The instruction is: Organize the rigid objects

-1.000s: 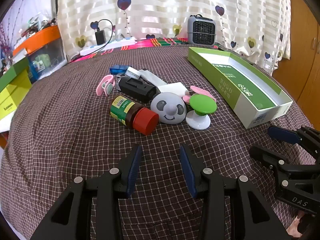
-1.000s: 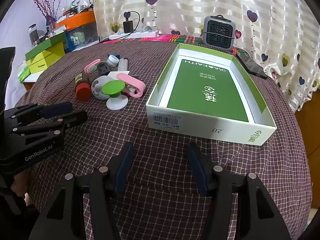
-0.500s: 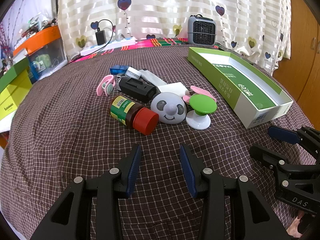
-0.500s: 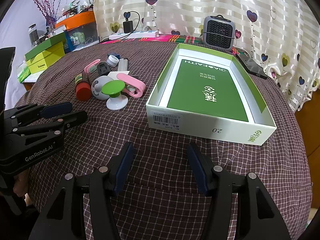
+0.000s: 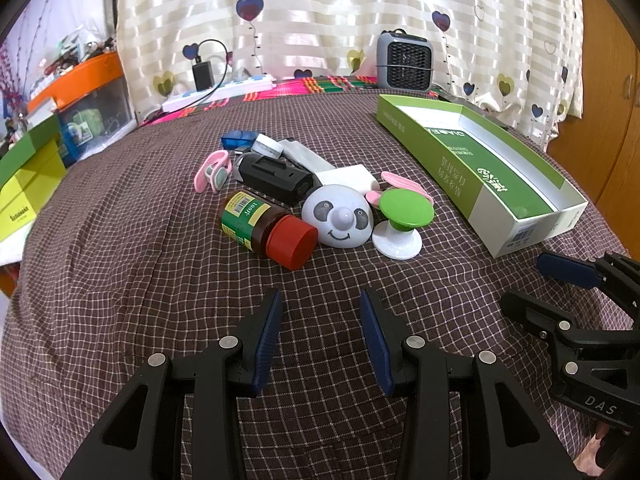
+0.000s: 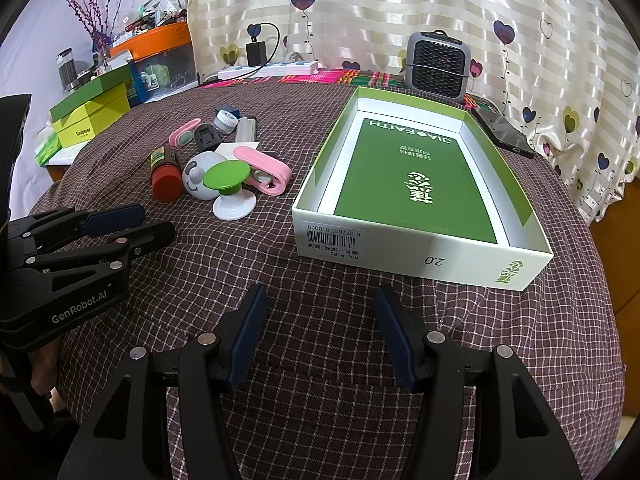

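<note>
A brown bottle (image 5: 264, 228) lies on its side beside a panda dome (image 5: 338, 216), a green-topped knob (image 5: 402, 220) and pink clips (image 5: 214, 166); the green box (image 6: 416, 184) sits open, empty.

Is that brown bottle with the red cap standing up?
No, tipped: the bottle lies on its side on the checked cloth, label up.

Brown checked tablecloth (image 5: 120, 280) over the whole work surface. Behind it, cream striped curtain (image 5: 320, 20) with heart prints, backlit by daylight. Small grey fan heater (image 6: 438, 62) and white power strip (image 6: 276, 68) with plugged charger along the far edge. Orange-lidded storage bin (image 6: 160, 56) and yellow-green boxes (image 6: 92, 114) at left. Wooden cabinet (image 5: 608, 80) at right.
</note>
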`<state>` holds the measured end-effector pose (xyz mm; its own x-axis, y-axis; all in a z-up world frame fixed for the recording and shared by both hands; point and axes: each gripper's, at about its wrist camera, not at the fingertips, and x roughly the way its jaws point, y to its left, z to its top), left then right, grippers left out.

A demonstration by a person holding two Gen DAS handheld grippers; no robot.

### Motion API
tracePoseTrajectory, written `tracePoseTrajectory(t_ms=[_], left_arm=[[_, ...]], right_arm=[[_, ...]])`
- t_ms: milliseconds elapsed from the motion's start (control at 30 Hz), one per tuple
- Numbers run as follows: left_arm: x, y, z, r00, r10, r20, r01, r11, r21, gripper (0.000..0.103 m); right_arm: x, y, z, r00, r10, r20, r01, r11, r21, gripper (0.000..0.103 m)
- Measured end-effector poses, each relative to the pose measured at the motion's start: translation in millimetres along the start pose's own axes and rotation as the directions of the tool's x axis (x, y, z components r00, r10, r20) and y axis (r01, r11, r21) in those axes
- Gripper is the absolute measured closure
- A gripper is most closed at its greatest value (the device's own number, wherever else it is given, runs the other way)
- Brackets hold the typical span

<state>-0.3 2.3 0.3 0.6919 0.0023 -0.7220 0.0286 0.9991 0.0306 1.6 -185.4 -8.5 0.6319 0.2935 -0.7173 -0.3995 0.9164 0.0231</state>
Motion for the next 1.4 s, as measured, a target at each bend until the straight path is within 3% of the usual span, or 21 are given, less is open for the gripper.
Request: tracePoseTrajectory(t_ms=[1400], left_arm=[[1.9, 4.0, 2.6, 1.000, 0.005, 0.001, -0.005, 1.000, 0.002, 0.063]], right_arm=[[0.9, 2.1, -0.6, 1.000, 0.000, 0.001, 0.000, 1.000, 0.001, 0.046]])
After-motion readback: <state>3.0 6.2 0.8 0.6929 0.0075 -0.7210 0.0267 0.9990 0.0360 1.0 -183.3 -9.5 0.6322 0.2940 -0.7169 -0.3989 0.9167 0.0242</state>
